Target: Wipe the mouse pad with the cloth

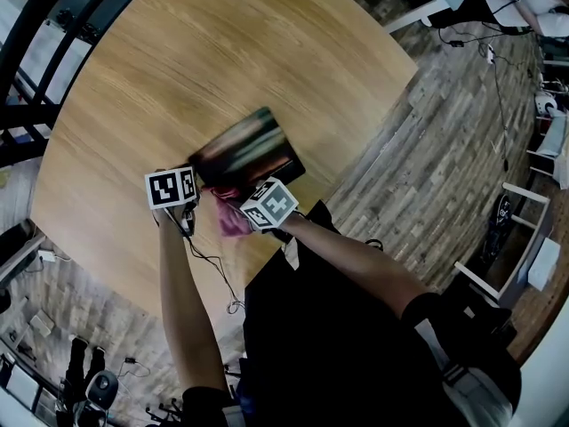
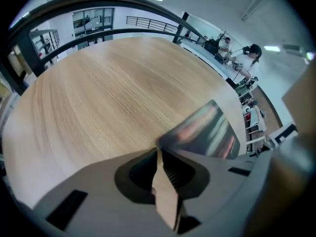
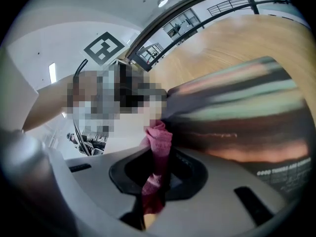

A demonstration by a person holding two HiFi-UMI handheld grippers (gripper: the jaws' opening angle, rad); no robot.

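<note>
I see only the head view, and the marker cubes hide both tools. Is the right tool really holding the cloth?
Observer: Yes. In the right gripper view, the right tool is closed on the pink cloth.
Operator: And the left tool?
Observer: In the left gripper view, the left tool has its jaws together at a corner of the pad, apparently pinching it.
Operator: Does the cloth touch the pad?
Observer: In the right gripper view, the cloth's free end appears to meet the pad's edge, close to a corner.
</note>
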